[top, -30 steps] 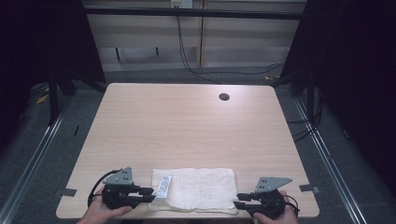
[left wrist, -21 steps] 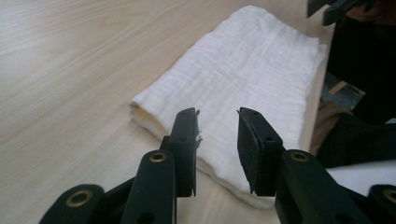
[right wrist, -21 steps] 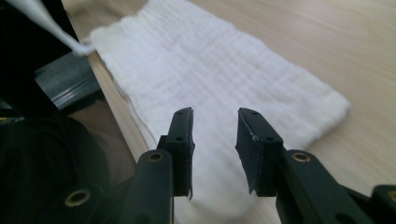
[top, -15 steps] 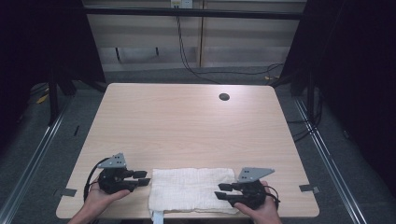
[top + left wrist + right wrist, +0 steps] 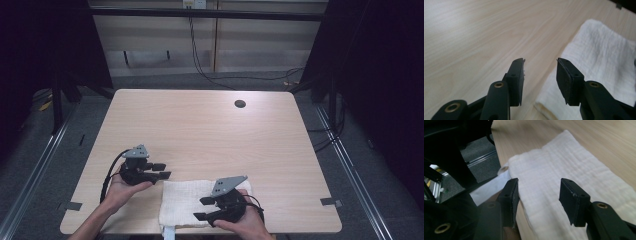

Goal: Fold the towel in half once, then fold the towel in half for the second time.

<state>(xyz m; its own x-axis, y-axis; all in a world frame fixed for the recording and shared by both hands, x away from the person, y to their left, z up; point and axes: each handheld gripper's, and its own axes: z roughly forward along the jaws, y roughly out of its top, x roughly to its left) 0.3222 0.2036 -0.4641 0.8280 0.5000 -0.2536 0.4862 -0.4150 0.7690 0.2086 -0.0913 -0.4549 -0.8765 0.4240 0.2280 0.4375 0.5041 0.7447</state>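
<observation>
The left tool (image 5: 161, 170) hung over bare table (image 5: 200, 130) just beside the left edge of the folded white towel (image 5: 185, 205), its jaws spread apart and empty. In the left gripper view the same tool (image 5: 540, 78) looked down at wood grain, with the towel (image 5: 604, 65) lying off to one side, its folded edge just beyond the far jaw. The towel lay flat at the near edge of the table, a strip of it hanging over that edge. The right tool (image 5: 206, 209) sat low over the towel's right half, jaws likewise apart and holding nothing; in the right gripper view (image 5: 537, 200) the cloth (image 5: 564, 170) ran between and beyond the two jaws.

Judgement on the step: the work appeared to be a further fold or repositioning of the towel. To do it well, each tool should close on a full thickness of the edge, not one layer only, and both should lift evenly so the fold does not skew. The overhanging strip ought to be gathered in first.

Against the frame half a second earlier, the left tool had moved up the table and away from the near edge, while the right tool had moved leftward onto the towel. The towel itself looked shorter along its right side.
</observation>
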